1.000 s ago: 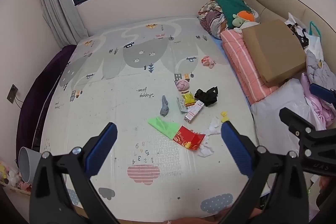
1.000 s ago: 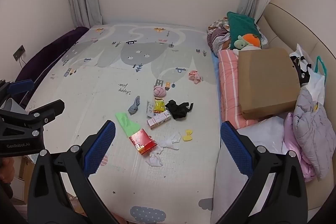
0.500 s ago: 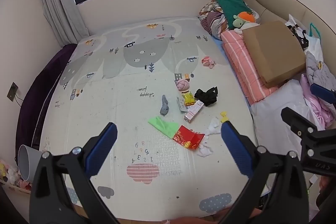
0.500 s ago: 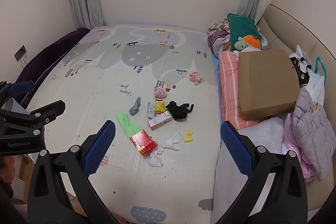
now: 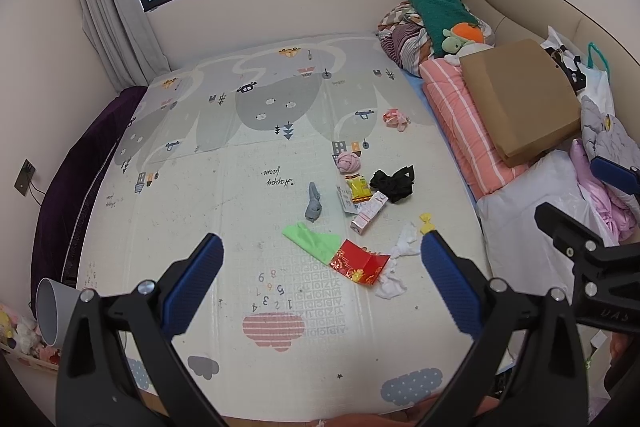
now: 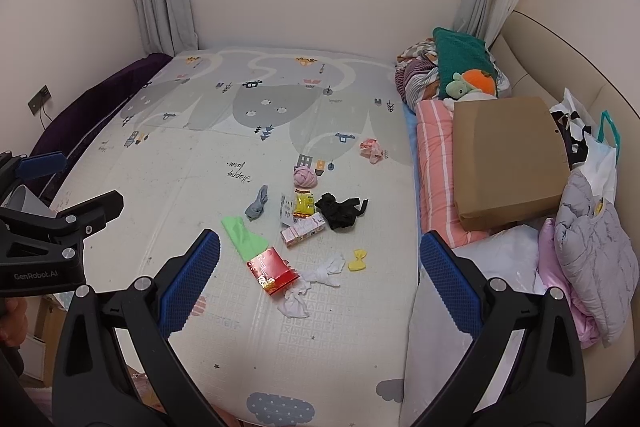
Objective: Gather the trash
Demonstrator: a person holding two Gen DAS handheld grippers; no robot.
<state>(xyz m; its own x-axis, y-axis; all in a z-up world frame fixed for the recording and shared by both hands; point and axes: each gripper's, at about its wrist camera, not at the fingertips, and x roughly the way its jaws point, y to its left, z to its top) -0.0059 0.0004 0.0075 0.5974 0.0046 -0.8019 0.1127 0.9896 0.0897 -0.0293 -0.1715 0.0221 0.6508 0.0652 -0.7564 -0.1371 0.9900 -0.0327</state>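
Note:
Litter lies on the patterned play mat (image 5: 224,187) (image 6: 200,163): a red packet (image 5: 360,262) (image 6: 273,270), a green paper (image 5: 312,239) (image 6: 242,237), white crumpled tissue (image 5: 394,267) (image 6: 316,285), a pink carton (image 5: 369,212) (image 6: 303,229), a yellow snack bag (image 5: 358,187) (image 6: 303,204), a yellow wrapper (image 5: 426,218) (image 6: 357,259). My left gripper (image 5: 320,287) hangs open well short of the litter, holding nothing. My right gripper (image 6: 318,283) is open too, high above the mat.
A grey sock (image 5: 313,203), a black cloth (image 5: 394,181), a pink ball of cloth (image 5: 349,162) and a pink scrap (image 5: 394,118) lie among the litter. Bedding, a cardboard box (image 6: 508,159) and bags fill the right side. A grey bin (image 5: 54,311) lies tipped at lower left.
Both views have shifted only slightly; the litter sits a touch lower and farther right in the right wrist view. Both grippers stay open.

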